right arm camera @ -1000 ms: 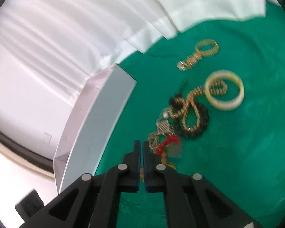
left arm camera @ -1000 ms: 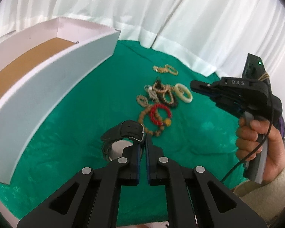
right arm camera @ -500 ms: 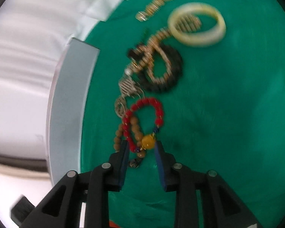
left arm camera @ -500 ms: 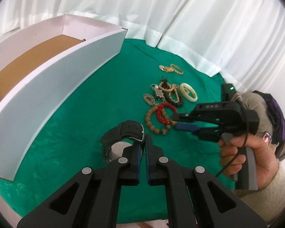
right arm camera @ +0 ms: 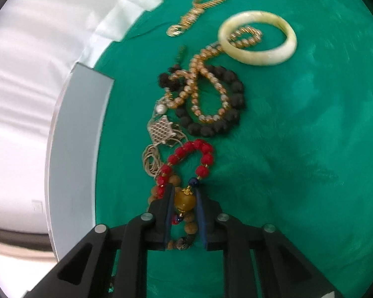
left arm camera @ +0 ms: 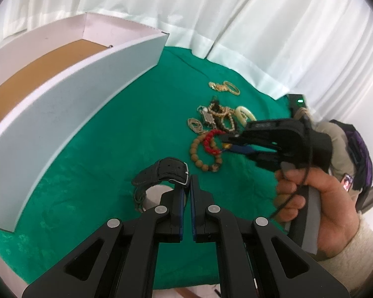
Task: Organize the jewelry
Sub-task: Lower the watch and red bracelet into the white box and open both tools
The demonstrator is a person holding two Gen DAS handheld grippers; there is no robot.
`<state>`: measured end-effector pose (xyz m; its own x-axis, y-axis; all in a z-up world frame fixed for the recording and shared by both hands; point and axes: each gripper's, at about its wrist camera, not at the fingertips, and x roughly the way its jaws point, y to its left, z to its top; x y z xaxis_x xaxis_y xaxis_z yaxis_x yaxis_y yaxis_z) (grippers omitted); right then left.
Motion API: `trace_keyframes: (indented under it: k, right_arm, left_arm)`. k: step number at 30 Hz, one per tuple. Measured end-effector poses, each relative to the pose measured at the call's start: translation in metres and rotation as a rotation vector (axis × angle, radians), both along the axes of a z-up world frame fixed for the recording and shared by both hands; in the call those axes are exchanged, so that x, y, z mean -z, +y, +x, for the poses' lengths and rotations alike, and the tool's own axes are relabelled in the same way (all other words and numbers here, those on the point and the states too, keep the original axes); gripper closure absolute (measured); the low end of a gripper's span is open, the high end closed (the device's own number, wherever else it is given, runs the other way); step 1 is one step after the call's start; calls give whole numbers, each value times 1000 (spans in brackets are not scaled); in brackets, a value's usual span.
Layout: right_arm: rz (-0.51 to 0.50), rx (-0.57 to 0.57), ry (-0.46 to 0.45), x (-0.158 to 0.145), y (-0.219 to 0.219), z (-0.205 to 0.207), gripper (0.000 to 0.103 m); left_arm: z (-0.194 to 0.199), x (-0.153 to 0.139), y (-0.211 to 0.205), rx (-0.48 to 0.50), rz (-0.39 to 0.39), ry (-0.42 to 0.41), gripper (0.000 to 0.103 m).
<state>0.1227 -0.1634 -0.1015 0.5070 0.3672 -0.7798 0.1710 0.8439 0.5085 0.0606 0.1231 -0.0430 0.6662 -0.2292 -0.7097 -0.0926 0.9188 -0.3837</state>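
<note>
My left gripper is shut on the strap of a black watch and holds it over the green cloth. My right gripper is open with its fingers on either side of the amber bead of a red bead bracelet; it also shows in the left wrist view, low over the bracelet. A brown wooden bead bracelet lies under the red one. A white box with a brown floor stands at the left.
More jewelry lies on the cloth: a cream bangle, a black bead bracelet, a gold bead strand, a gold chain and a mesh pendant. White curtains hang behind. The box wall is left of the pile.
My right gripper has opened and come down around the red bracelet's amber bead. My left gripper has kept its hold on the watch and drawn back a little.
</note>
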Motion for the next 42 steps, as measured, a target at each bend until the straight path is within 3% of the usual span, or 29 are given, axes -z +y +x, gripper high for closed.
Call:
trace_keyframes:
  k: [6,10,15,19,23,29,32,33,34,36,37,42]
  right_arm:
    - [-86,-138,-207,-72,13,-11,86]
    - [-135,-242,-308,-121,37,-19,86]
    - [-128,-415,-429,-184,105,-8,86]
    - [-94,-542,-481,-209,167,2,86]
    - [-95,-646,-480,-198,227,20,86]
    - [-182,-742,-378,-130,302,49,86]
    - [-210,-756,-323,-103,314,52,83]
    - [-219,-752,-314,-99,314,51,80]
    - [-227,-750,-301,-94,314,50,63]
    - [-225,-733,-292,-91,307,46,43]
    - [-227,-729,-296,-94,303,43,42]
    - [-277,-705,-360,-107,264,19,41]
  left_arm:
    - [-2,-28,14,-11,-24,-17,101]
    - [-7,-70,38,-47,-19,-52,101]
    - [-17,-119,89,-154,66,-116,101]
    - [-18,-123,132,-255,129,-101,101]
    - [-11,-98,174,-336,148,-26,101]
    - [1,-40,206,-396,149,109,100]
    - [2,-25,209,-405,161,149,98]
    - [1,-23,210,-407,167,155,88]
    - [-1,-23,209,-404,172,154,67]
    - [-5,-26,205,-407,207,135,35]
    - [-5,-30,202,-409,232,116,29]
    - [-11,-52,191,-431,332,13,13]
